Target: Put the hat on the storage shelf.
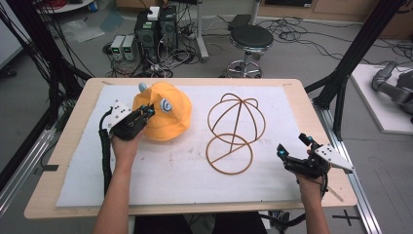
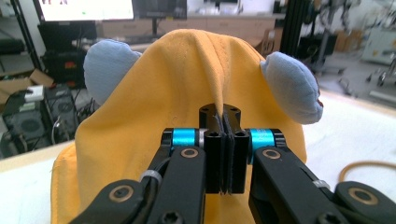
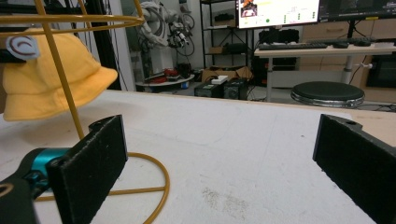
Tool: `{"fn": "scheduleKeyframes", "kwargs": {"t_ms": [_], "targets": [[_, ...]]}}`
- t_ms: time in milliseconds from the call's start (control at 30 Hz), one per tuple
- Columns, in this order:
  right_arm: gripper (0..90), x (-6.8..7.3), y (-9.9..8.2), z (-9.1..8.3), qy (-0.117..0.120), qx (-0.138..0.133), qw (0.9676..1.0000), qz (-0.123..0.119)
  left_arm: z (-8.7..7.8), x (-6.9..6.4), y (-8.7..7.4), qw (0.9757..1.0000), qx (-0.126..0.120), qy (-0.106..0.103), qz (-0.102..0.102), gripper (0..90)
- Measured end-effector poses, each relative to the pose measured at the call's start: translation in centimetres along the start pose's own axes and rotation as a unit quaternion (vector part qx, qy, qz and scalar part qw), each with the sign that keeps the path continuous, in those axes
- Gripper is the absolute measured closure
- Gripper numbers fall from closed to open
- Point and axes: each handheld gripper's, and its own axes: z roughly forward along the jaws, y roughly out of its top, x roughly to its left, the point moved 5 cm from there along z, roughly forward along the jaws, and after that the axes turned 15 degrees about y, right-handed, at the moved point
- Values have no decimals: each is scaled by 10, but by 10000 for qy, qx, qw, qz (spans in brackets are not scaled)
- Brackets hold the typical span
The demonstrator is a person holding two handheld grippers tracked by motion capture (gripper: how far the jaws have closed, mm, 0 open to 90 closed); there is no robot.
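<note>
A yellow bucket hat with two pale blue ears lies on the white mat, left of centre. My left gripper is shut on a pinched fold of the hat, the cloth pulled up between the pads; one blue ear stands on either side of the fold. A golden wire hat stand sits in the middle of the mat, bare. My right gripper hovers open near the right front of the mat, its two black pads wide apart with nothing between them. The hat and the stand are at the left of the right gripper view.
The white mat covers most of the wooden table. A black stool, computer boxes and loose cables lie on the floor behind the table. Black frame posts stand at both sides.
</note>
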Motion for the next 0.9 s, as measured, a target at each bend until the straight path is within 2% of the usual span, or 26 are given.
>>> {"fn": "scheduleKeyframes", "kwargs": {"t_ms": [100,200,300,533,633,667,700,900], "targets": [[27,0,0,0,2,-7,10000,-2,-5,-1,6,9998,-176,-40,-105,882],[27,0,0,0,5,-4,10000,-9,-10,0,12,9996,-272,-48,-100,882],[27,0,0,0,3,-8,10000,3,-14,2,22,9986,-449,-114,-248,882],[27,0,1,-1,-5,-26,10000,-36,-26,0,52,9970,-737,-182,-140,882],[27,0,1,-1,-9,-45,10000,-36,-32,0,68,9957,-889,-204,-132,882],[27,0,1,-1,-8,-43,10000,-31,-36,-1,78,9944,-1014,-243,-178,882],[27,0,1,-1,-8,-43,10000,-31,-36,-1,78,9944,-1014,-243,-178,882],[27,1,3,-1,0,-96,10000,-3,-47,-9,106,9906,-1269,-448,-261,882]]}}
